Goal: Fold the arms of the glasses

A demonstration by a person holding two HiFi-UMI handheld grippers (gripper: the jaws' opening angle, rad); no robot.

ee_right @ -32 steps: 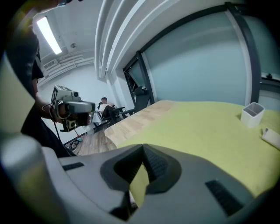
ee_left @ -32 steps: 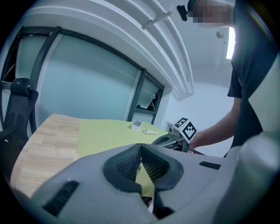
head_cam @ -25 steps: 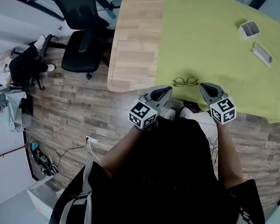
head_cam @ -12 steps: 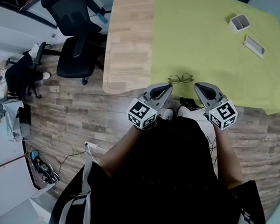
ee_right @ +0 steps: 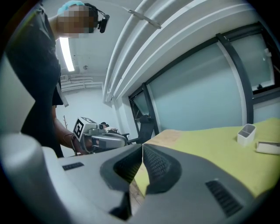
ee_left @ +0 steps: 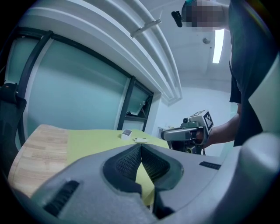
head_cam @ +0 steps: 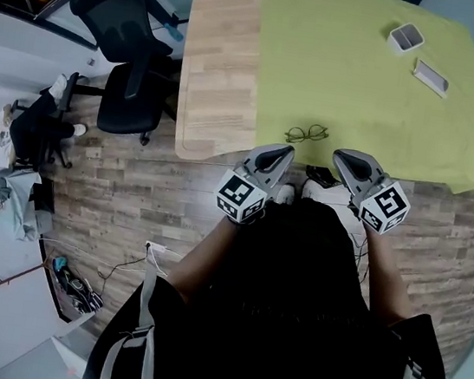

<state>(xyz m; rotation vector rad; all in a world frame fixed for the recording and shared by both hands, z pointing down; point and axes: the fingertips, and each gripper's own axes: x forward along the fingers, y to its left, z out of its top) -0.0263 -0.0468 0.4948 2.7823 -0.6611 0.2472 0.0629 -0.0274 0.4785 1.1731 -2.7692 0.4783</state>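
Thin dark wire-frame glasses [head_cam: 306, 134] lie lenses side by side on the yellow-green cloth [head_cam: 364, 97], close to the near edge of the pale wooden worktop [head_cam: 219, 68]. They are too small in the head view to tell whether the arms are out or tucked in.

The left gripper [head_cam: 287, 151] and right gripper [head_cam: 339, 154] hang at that near edge, either side of the glasses and touching nothing. In each gripper view the jaws are pressed together with nothing between them.

My read is that this fits both arms awaiting folding and arms already folded with the grippers drawn off. Either way, the frame looks light and springy. Contact should be a soft pinch near a hinge, clear of the lenses, with the other gripper steadying the front so it doesn't skid on the cloth.

Containers:
- A small white open-top box [head_cam: 406, 37] stands near the far right corner. Its inside isn't readable.
- A flat white rectangular case [head_cam: 430, 77] lies just beside the box, towards the right edge. I can't tell whether it is shut or holds anything.
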